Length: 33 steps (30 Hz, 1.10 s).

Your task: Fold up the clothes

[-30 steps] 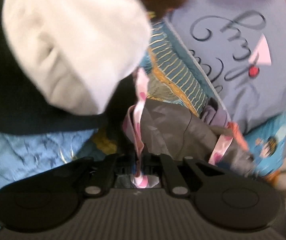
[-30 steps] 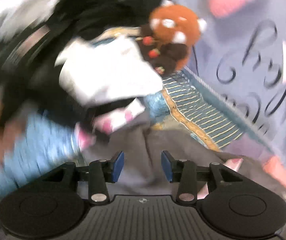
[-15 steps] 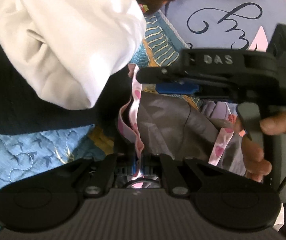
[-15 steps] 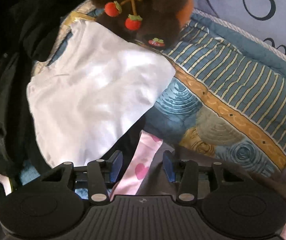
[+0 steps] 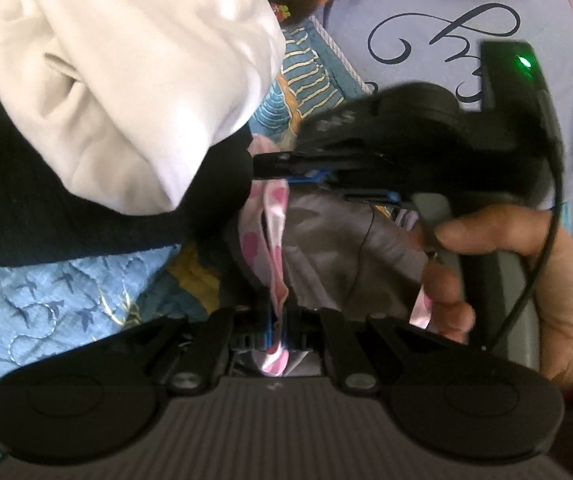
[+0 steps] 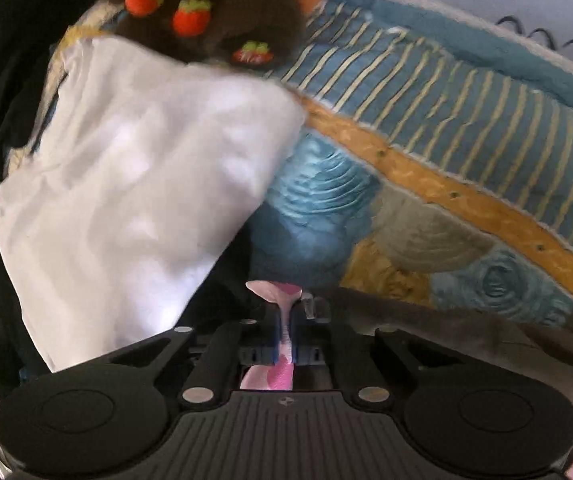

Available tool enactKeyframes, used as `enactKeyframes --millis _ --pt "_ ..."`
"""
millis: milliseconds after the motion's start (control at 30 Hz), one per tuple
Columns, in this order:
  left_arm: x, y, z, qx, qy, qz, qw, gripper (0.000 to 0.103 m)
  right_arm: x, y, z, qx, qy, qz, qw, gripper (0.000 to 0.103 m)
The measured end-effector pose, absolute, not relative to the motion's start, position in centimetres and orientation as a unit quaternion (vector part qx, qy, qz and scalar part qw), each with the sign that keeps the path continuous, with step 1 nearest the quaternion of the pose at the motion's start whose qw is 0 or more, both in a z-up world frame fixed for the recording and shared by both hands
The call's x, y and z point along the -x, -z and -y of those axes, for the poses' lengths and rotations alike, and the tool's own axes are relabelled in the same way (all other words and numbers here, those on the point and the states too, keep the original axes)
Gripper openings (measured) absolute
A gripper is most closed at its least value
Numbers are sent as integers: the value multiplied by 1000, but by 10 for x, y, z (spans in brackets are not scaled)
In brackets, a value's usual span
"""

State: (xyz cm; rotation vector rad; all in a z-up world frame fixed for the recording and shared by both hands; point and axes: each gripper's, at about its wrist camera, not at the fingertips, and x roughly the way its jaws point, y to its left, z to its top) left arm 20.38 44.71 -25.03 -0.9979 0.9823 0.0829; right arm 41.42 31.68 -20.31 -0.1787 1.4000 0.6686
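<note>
A grey garment (image 5: 334,248) with a white band printed with pink hearts (image 5: 274,216) lies on the bed. My left gripper (image 5: 280,322) is shut on that heart band at its near end. In the left wrist view my right gripper (image 5: 282,170) comes in from the right, held by a hand (image 5: 526,276), and pinches the same band farther up. In the right wrist view my right gripper (image 6: 285,330) is shut on the pink heart band (image 6: 282,304), with the grey cloth (image 6: 426,320) spreading off to the right.
A white garment (image 5: 126,80) lies bunched on black clothing (image 5: 26,216) at the left. A plush toy with red strawberries (image 6: 190,4) sits at the top. Beneath are a blue patterned quilt (image 6: 446,152) and a lilac pillow with script (image 5: 426,20).
My right gripper has closed on the heart band, which half a second ago lay loose between its open fingers. The left gripper has kept its hold on the band.
</note>
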Motion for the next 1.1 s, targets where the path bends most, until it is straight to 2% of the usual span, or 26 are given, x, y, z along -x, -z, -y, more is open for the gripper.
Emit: enactKeyframes --millis 333,600,733,867,1100 --pt "-200 210 -413 438 20 -419 795 5 -405 112 -245 12 -331 -564 756 4" --pt "-204 154 -309 373 81 -406 830 5 -384 54 -145 -39 -320 -510 797 4" --pt "-214 144 -257 369 96 -417 825 5 -383 57 -95 -66 -301 -501 809 4" --pt "-226 148 -208 392 103 -430 807 5 -383 64 -47 -92 -281 -493 818 4" --pt "-240 157 -135 373 90 -450 806 6 -382 77 36 -137 -245 -478 832 4"
